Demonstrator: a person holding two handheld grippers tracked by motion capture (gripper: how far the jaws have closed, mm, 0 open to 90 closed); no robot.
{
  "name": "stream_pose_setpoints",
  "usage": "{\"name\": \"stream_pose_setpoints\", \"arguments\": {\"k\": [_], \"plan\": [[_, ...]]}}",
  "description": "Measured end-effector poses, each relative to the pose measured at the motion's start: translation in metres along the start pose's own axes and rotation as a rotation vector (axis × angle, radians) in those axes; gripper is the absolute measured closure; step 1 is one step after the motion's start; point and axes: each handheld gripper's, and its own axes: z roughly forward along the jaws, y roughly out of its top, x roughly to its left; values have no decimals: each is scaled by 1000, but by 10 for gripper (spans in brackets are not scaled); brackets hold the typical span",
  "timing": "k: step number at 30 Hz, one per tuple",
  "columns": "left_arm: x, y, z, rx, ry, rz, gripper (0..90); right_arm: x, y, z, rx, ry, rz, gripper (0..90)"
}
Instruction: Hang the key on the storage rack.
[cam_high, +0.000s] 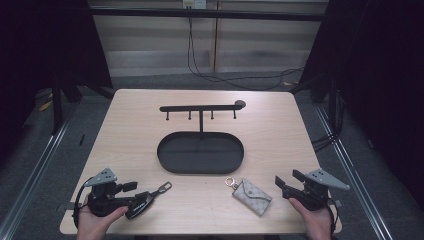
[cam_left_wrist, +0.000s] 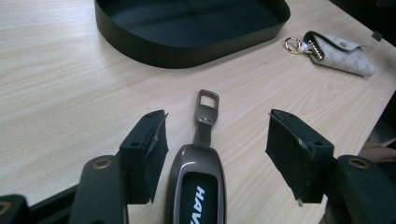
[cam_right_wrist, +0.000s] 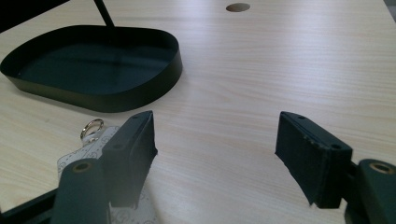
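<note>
With left gripper (cam_left_wrist: 217, 154) open, key fob (cam_left_wrist: 198, 186) btwn jaws, untouched

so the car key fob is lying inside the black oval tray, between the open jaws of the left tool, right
Not quite. The car key fob lies on the bare wooden table, in front of the black oval tray, not inside it. It is between the open jaws of the left tool, as the left gripper view shows.
</note>
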Motion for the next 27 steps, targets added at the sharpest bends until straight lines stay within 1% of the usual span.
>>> {"name": "stream_pose_setpoints", "arguments": {"k": [1, 4, 6, 8, 9, 11, 13, 14, 15, 16, 17, 18, 19, 20, 21, 22, 23, 24, 26, 27], "plan": [[0, 0, 0, -1, 2, 0, 386, 1, 0, 0, 2, 0, 1, 285], [0, 0, 0, 5, 5, 1, 385, 1, 0, -1, 22, 23, 15, 284], [1, 0, 0, 9, 10, 2, 367, 1, -1, -2, 39, 30, 24, 284], [2, 0, 0, 11, 5, 0, 364, 1, -1, -2, 42, 35, 29, 284], [2, 1, 0, 16, -3, 0, 364, 1, -1, -3, 50, 45, 36, 283], [1, 1, -1, 16, -20, 9, 364, 3, -2, -5, 54, 48, 32, 283], [0, 1, -1, 17, -19, 12, 378, 4, -2, -5, 53, 51, 31, 281], [-1, 1, 0, 39, -13, 10, 386, 4, -2, -4, 53, 52, 32, 279], [-1, 1, 0, 39, -13, 10, 385, 4, -2, -4, 53, 52, 32, 279], [-1, 2, 3, 65, -33, 10, 390, 3, -1, -4, 56, 53, 40, 279], [-1, 2, 3, 65, -33, 10, 399, 3, -1, -3, 57, 51, 40, 279], [-2, 3, 3, 72, -32, 20, 400, 3, -1, -3, 61, 51, 43, 277], [-4, 5, 2, 73, -32, 22, 403, 2, -1, -3, 63, 50, 45, 275], [-5, 6, 1, 74, -23, 22, 415, 2, -1, -3, 63, 51, 46, 275], [-5, 6, 1, 74, -23, 22, 416, 2, -1, -3, 64, 53, 46, 275], [-6, 9, 2, 97, -17, 15, 420, 2, -1, -3, 67, 54, 46, 274], [-6, 12, 2, 120, 3, 18, 441, 2, -1, -3, 71, 54, 48, 273], [-6, 14, 3, 126, 22, 22, 445, 2, -1, -2, 72, 56, 50, 273], [-7, 19, 4, 148, 42, 24, 428, 2, -1, -1, 78, 56, 44, 268], [-7, 21, 5, 163, 41, 30, 415, 2, -1, -1, 81, 59, 43, 266]]}}
